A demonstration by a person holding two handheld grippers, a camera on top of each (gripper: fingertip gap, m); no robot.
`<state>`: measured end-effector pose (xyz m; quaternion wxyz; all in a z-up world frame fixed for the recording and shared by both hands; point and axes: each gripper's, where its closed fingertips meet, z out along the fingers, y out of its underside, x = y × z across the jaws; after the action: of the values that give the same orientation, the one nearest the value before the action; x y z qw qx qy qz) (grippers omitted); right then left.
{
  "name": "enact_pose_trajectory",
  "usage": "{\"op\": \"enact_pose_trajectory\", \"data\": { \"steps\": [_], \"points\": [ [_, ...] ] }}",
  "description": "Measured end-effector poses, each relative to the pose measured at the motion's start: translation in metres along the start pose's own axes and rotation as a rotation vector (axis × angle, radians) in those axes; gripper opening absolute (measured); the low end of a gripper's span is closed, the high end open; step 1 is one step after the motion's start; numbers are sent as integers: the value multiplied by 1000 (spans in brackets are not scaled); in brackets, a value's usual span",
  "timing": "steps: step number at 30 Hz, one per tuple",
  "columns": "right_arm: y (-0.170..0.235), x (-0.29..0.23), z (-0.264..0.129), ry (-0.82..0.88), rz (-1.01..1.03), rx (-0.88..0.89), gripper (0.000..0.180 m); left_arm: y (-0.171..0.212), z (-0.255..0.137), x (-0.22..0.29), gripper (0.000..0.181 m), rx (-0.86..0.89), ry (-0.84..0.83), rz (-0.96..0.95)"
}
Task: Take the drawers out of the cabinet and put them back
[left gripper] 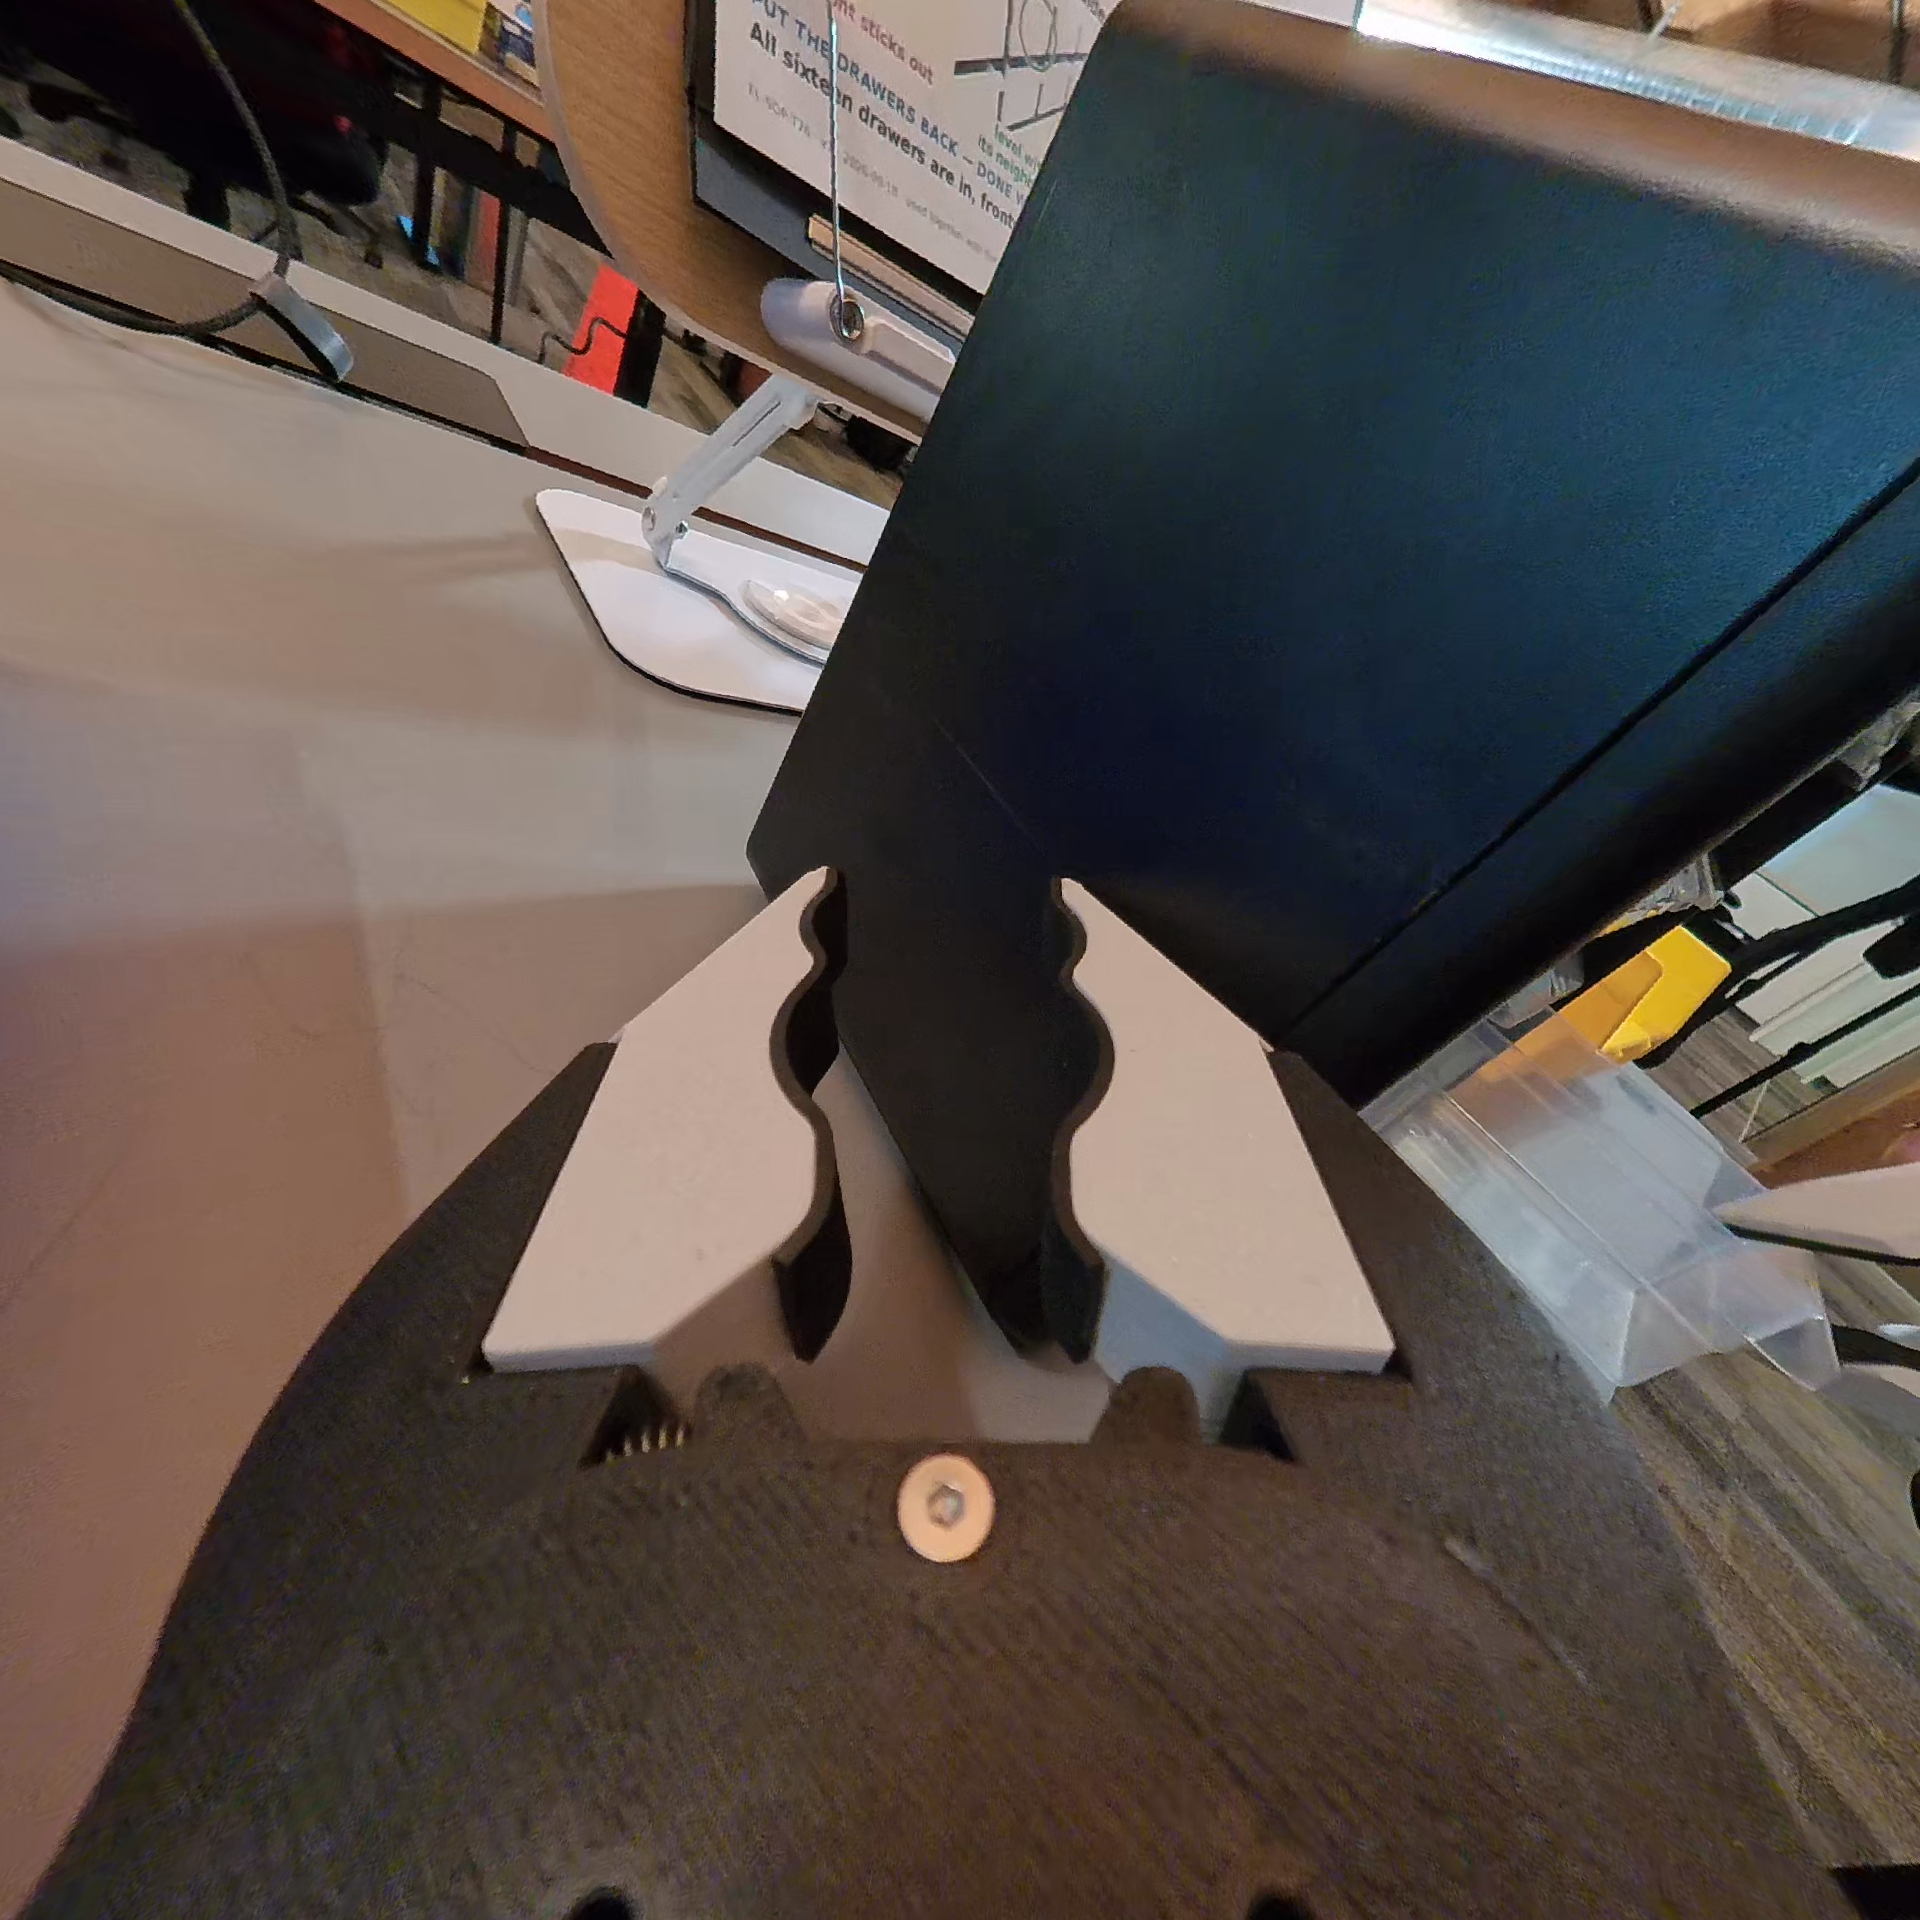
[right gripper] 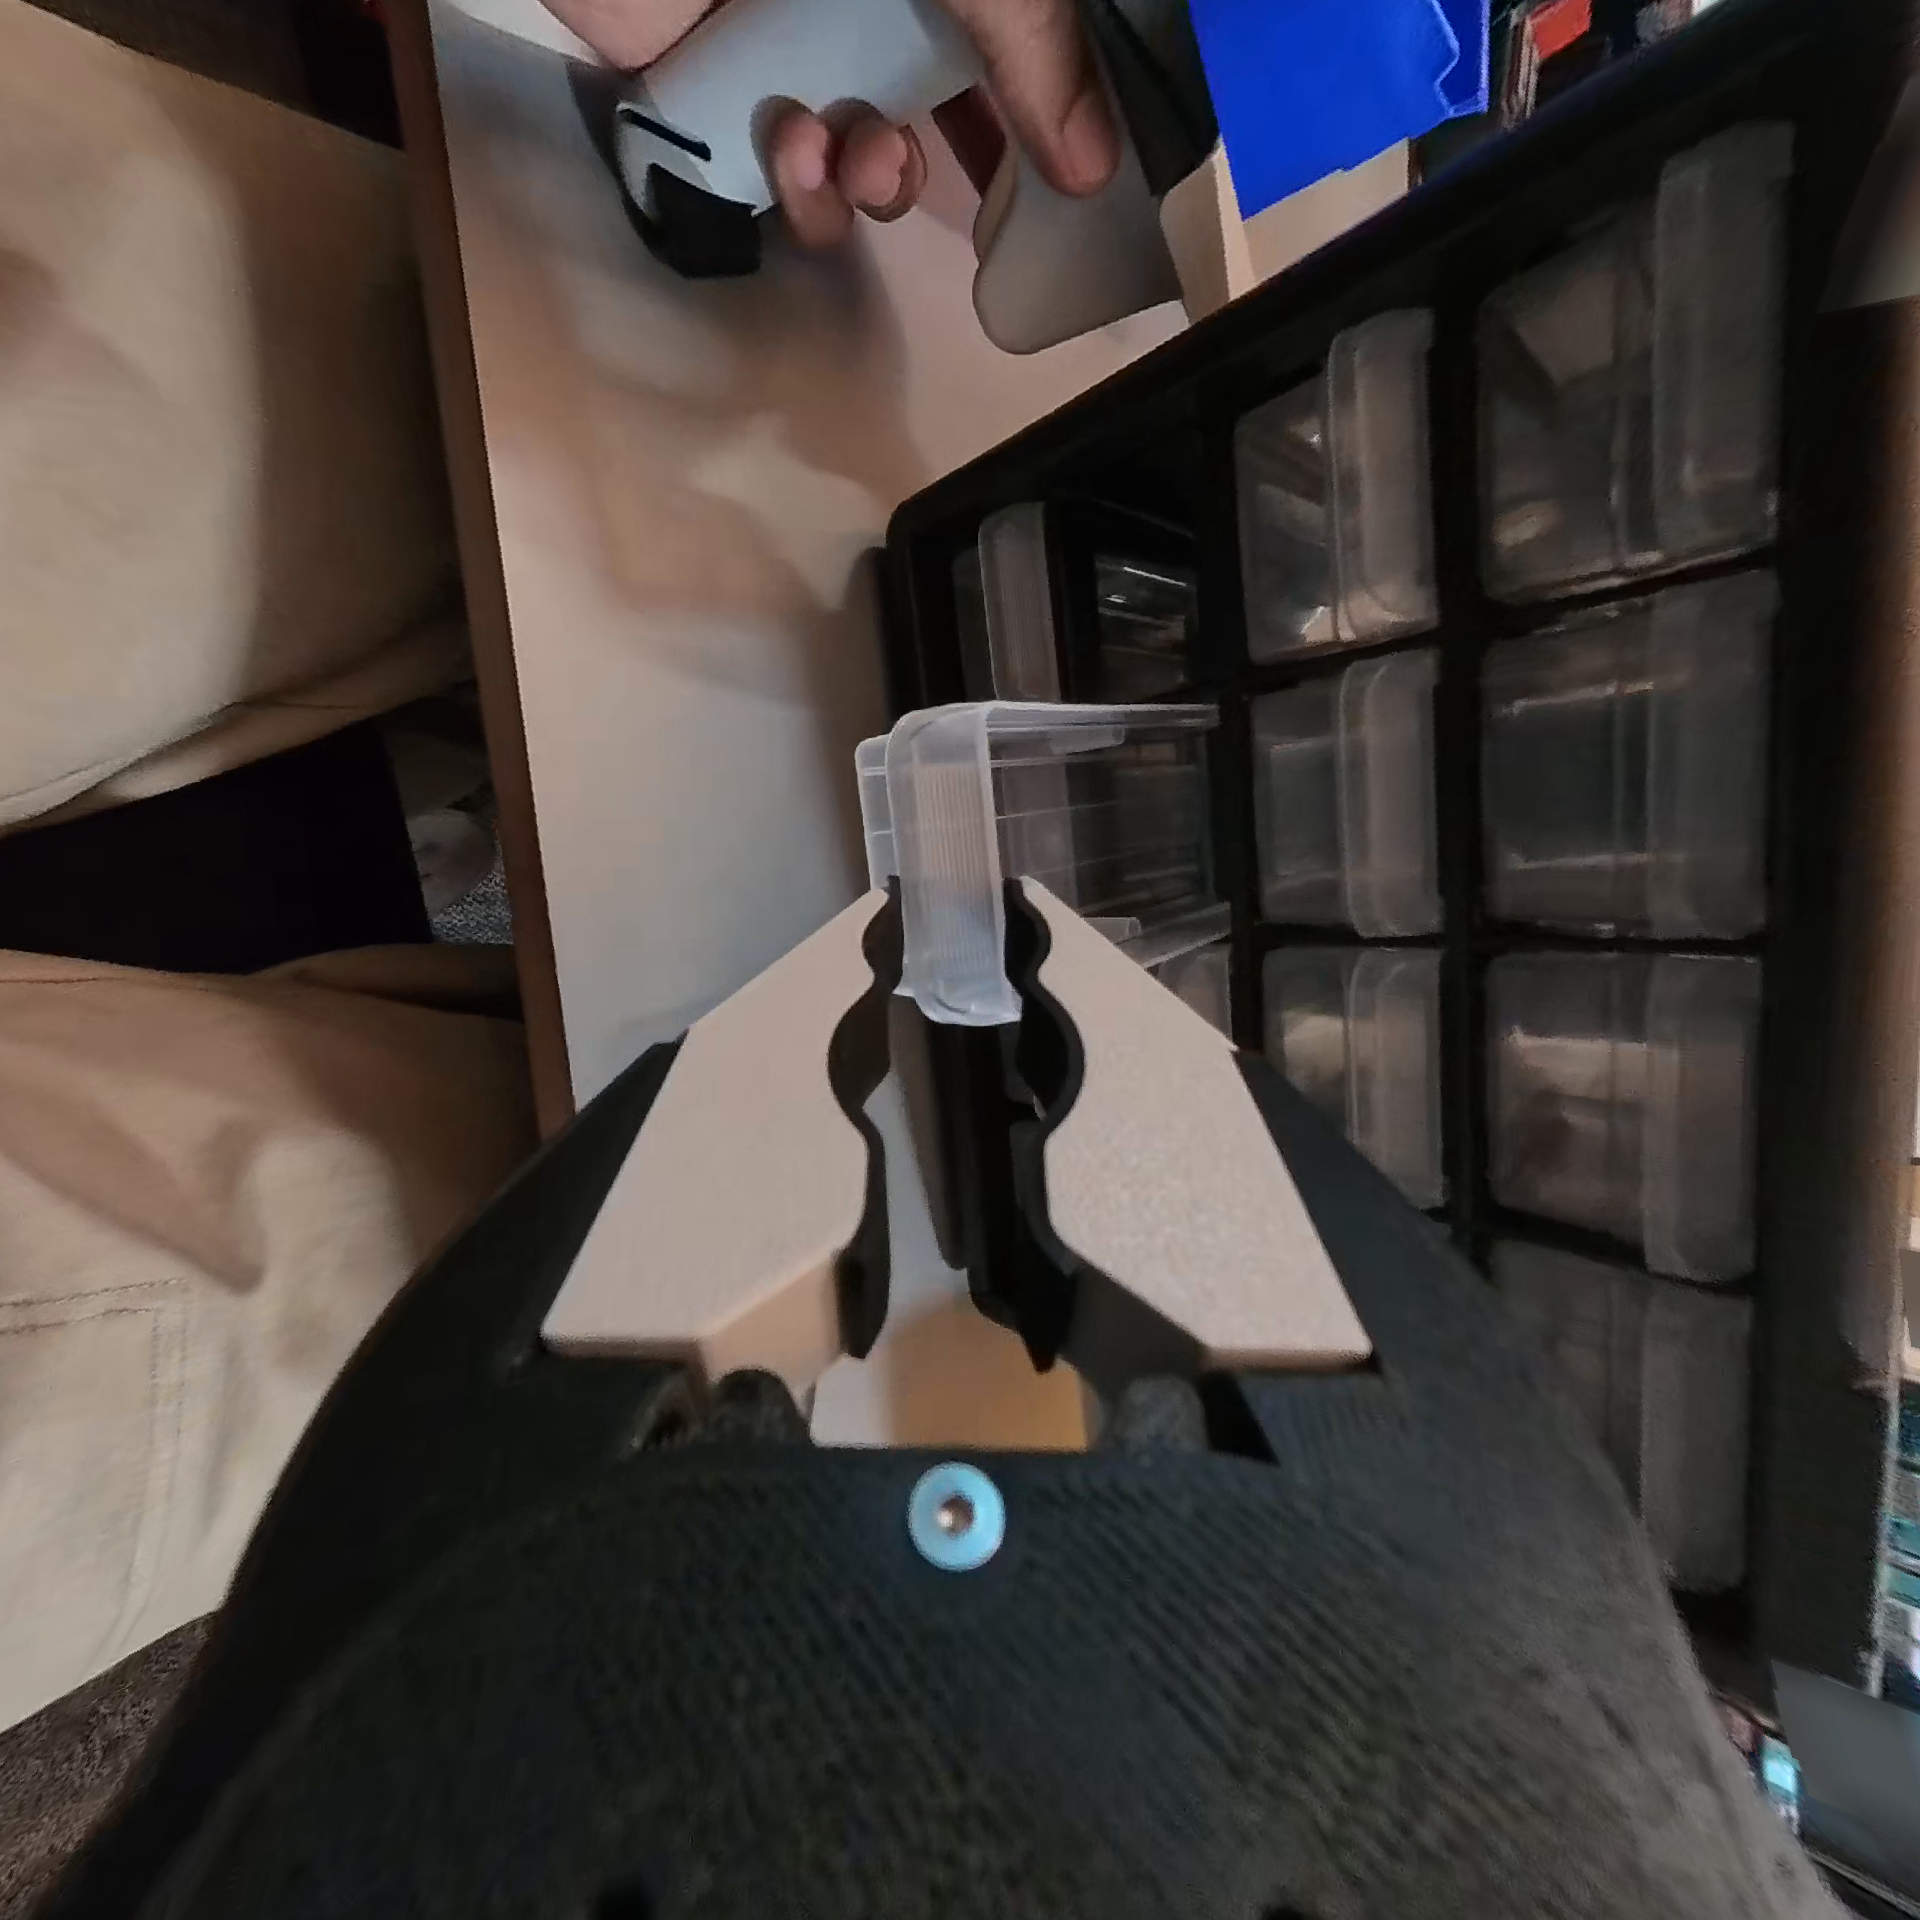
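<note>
Tabletop cabinet [right gripper: 1507,727]; drawer [right gripper: 951,873] between fingers [right gripper: 1143,1143].

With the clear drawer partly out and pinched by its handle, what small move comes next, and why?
Probably a straight pull farther out. The right hand-held gripper is shut on the clear drawer handle, the drawer sits only partly out of the cabinet, and the left hand-held gripper braces the cabinet's side.
</note>
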<state>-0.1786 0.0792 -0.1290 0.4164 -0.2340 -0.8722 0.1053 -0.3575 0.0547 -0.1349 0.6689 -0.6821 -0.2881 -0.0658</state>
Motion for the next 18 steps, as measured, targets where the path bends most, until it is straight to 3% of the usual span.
{"op": "enact_pose_trajectory", "data": {
  "steps": [1, 11, 18],
  "points": [
    [-1, -1, 0, 0, -8, -4, 18, 0, 0, 0, 34, -1, 0, -1],
    [-14, -29, -22, -88, -65, 10, 18, 0, 0, 0, 34, 0, -1, -1],
    [-28, -44, -51, -272, 53, 106, 17, 0, 0, 0, 34, 0, -1, -1]
  ]
}}
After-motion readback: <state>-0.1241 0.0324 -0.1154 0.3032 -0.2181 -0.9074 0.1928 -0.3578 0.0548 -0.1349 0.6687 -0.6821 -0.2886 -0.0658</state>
